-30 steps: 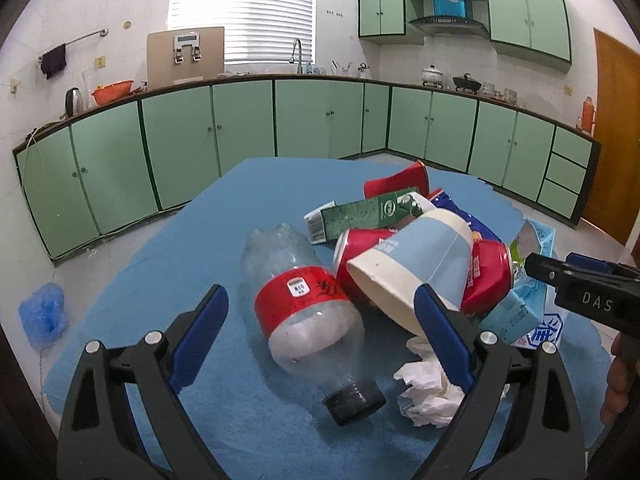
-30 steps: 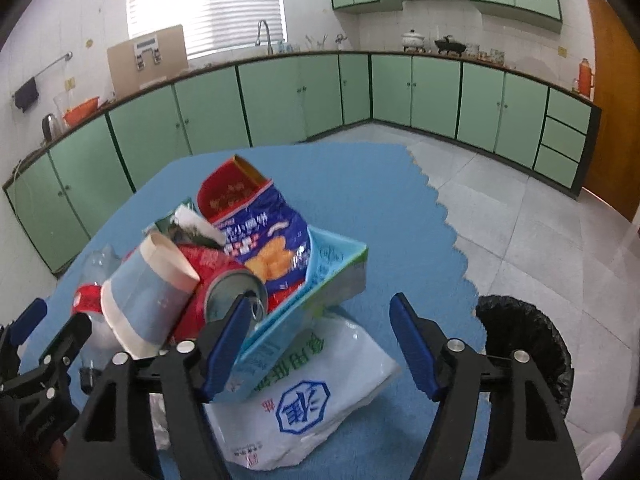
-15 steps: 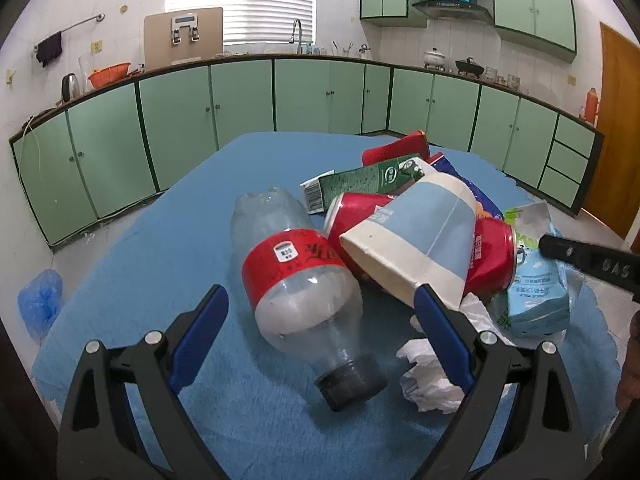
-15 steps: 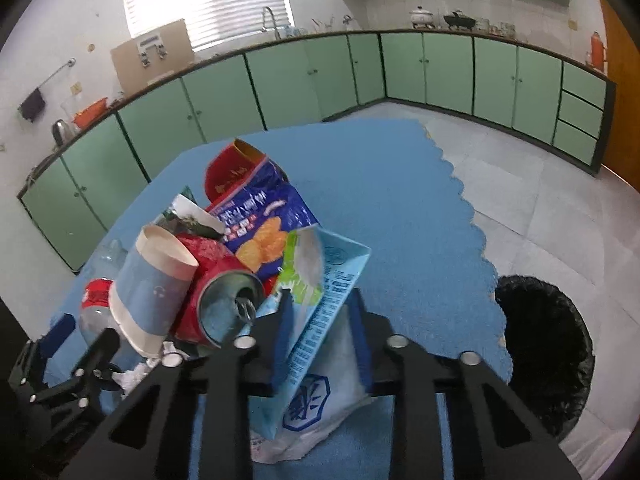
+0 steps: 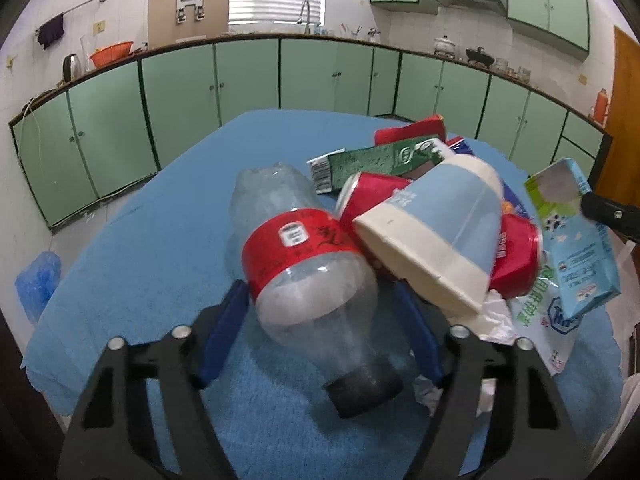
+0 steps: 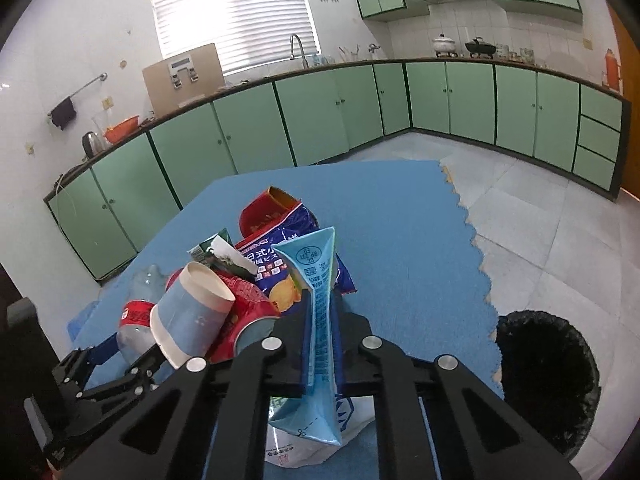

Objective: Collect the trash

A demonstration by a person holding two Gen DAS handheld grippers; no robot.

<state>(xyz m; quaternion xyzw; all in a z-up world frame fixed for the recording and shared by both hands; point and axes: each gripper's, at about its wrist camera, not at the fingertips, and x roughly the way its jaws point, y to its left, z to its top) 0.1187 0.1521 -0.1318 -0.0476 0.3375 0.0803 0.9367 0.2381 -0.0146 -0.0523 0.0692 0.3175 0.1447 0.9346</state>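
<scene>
One plastic bottle [image 5: 308, 272], one paper cup [image 5: 436, 236], one carton [image 6: 320, 320] pinched in right tool [image 6: 322, 344]

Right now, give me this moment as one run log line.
left gripper: closing around plastic bottle | right gripper: closing on flattened blue carton, lifted off pile | black bin: on floor beside table | phase: pickup
</scene>
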